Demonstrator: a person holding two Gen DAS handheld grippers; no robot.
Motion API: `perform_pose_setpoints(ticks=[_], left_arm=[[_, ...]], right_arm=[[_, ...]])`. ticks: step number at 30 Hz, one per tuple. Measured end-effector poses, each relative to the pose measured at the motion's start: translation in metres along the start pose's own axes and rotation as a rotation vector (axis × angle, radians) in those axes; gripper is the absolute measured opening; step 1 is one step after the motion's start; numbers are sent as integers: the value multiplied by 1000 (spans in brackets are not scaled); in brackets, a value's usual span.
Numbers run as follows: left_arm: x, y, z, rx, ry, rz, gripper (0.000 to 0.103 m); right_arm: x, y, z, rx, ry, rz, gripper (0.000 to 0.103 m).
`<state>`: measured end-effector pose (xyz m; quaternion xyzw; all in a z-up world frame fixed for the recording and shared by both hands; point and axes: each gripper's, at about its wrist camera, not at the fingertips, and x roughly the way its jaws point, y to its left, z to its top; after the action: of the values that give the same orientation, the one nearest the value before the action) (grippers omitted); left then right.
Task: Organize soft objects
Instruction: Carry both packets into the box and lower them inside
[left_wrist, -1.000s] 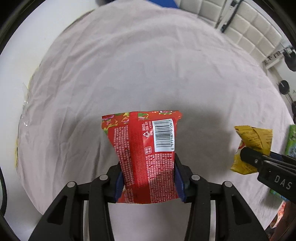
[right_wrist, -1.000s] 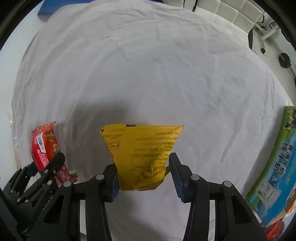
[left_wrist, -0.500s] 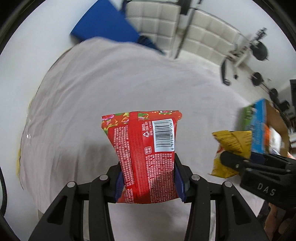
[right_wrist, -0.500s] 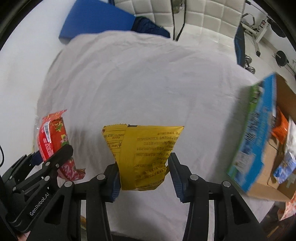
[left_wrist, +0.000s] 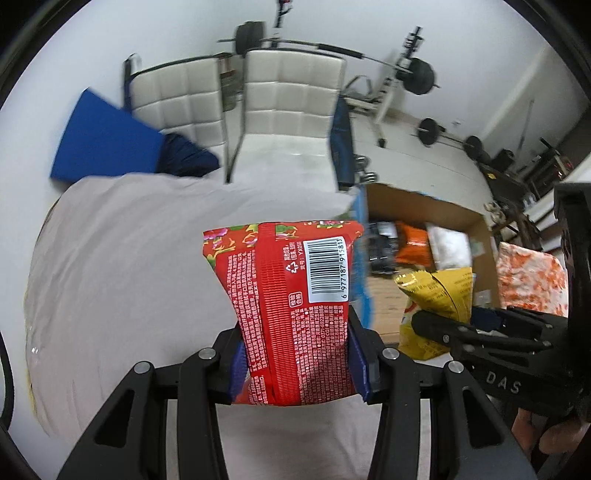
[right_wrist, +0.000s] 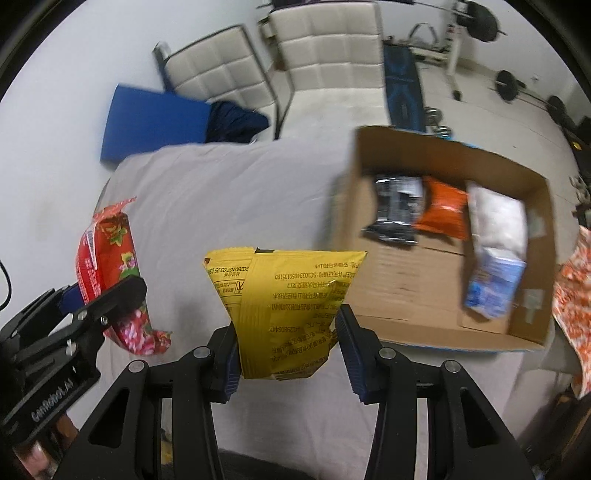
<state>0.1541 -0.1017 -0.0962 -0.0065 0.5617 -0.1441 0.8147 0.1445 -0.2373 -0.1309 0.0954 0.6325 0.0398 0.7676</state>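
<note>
My left gripper (left_wrist: 295, 354) is shut on a red snack bag (left_wrist: 291, 295) with a white barcode label, held upright above the grey cloth-covered table (left_wrist: 122, 258). The red bag also shows at the left of the right wrist view (right_wrist: 110, 273). My right gripper (right_wrist: 288, 350) is shut on a yellow snack bag (right_wrist: 284, 295), also seen at the right of the left wrist view (left_wrist: 436, 299). Both bags hang in the air to the left of an open cardboard box (right_wrist: 458, 321).
The box (left_wrist: 421, 210) holds a black packet (right_wrist: 397, 206), an orange packet (right_wrist: 441, 210) and a white-and-blue packet (right_wrist: 493, 258). An orange-and-white patterned cloth (right_wrist: 572, 295) lies right of the box. White chairs (left_wrist: 291, 96), a blue mat (left_wrist: 107, 147) and gym weights stand behind the table.
Both grippers have lifted and tilted up with their bags. The view has swung from the bare tablecloth to the open box, the chairs and the room behind.
</note>
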Motion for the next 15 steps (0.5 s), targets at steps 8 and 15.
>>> perform_pose_setpoints(ticks=[8,15], left_arm=[[17,-68,22,73,-2,-50,42],[48,-109,30,104,37,-54,42]], right_arm=[[-34,-79,-5,73,-46,-44,48],[-23,-126,-5,117,-28,-58,48]])
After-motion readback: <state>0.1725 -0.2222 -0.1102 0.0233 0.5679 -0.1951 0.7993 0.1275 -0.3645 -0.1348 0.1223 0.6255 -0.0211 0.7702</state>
